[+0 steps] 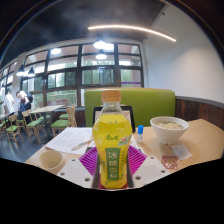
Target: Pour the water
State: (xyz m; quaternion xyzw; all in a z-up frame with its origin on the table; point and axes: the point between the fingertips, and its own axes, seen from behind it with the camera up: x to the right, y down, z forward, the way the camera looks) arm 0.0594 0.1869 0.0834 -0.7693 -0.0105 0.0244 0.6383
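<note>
Fingers [112, 160] closed on upright yellow bottle [111, 145], pads pressing.

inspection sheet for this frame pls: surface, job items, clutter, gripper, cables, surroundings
Surface: light table, a green bench seat behind it.
Job's things: bottle with orange cap and yellow-green label, upright between the fingers; bowl beyond it to one side; small cup to the other.
Clutter: paper with a utensil; small blue-capped item.
Gripper: gripper around the bottle, pink pads at both sides; contact cannot be confirmed.
Cables: nothing seen.
Surroundings: large windows, dining chairs, people standing far off.
</note>
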